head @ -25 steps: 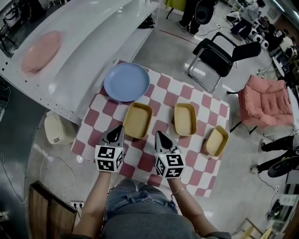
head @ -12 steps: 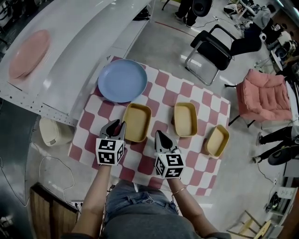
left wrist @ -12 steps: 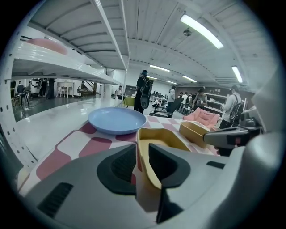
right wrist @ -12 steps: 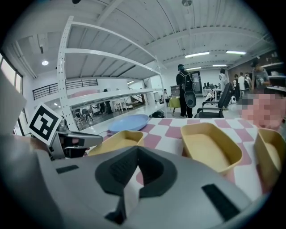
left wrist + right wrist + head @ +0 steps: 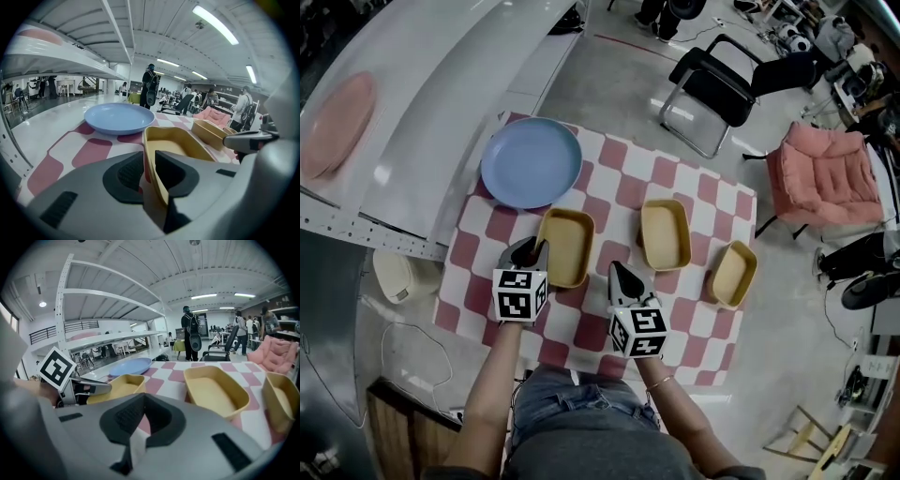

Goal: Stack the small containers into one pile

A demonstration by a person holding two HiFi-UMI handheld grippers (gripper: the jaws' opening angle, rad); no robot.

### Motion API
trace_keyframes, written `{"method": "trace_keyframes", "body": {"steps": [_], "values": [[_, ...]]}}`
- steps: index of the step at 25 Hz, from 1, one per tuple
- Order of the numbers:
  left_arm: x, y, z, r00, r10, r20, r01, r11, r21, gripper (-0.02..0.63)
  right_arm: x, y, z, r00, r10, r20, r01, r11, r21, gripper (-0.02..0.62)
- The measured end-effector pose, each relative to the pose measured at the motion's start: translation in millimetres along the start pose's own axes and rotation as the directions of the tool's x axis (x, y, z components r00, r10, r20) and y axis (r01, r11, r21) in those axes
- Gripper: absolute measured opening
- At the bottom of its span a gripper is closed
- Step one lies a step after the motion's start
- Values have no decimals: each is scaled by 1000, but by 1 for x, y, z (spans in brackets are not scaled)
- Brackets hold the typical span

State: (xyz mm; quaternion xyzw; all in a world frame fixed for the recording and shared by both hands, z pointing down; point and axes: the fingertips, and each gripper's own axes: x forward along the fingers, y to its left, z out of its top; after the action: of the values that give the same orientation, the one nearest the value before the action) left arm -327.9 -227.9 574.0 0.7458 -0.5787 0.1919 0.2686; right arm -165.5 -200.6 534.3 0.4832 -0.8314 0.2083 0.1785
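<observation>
1. Left gripper [image 5: 149, 155]: I read its jaws as nearly closed and pinching the near-left wall of the left container [image 5: 174, 140], with one jaw outside the wall and one inside the tub.
2. Left container [image 5: 567, 242]: a yellow, empty tub standing on the checked cloth [image 5: 677, 178]. It runs straight ahead of the left gripper [image 5: 532, 253], which meets it at its near corner.
3. Right gripper [image 5: 144, 401]: the jaws are pressed together at the tips and I see nothing between them. It hangs over the cloth, apart from every tub.
4. Middle container [image 5: 665, 234]: an empty tub ahead of the right gripper [image 5: 618, 273] and a little to its right (clearest in the right gripper view, [image 5: 213, 392]).
5. Right container [image 5: 734, 274]: an empty tub further to the right of that gripper, near the cloth's edge.
6. Blue plate [image 5: 531, 162]: it lies ahead of the left gripper, beyond the held tub, at the cloth's far corner.
</observation>
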Motion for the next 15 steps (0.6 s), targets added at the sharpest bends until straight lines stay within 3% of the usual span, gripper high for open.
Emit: {"method": "trace_keyframes", "body": {"steps": [15], "values": [[-3, 1, -6, 999, 45, -21, -46, 999, -15, 43, -24, -5, -1, 999, -49, 22, 49, 999, 10, 11]]}}
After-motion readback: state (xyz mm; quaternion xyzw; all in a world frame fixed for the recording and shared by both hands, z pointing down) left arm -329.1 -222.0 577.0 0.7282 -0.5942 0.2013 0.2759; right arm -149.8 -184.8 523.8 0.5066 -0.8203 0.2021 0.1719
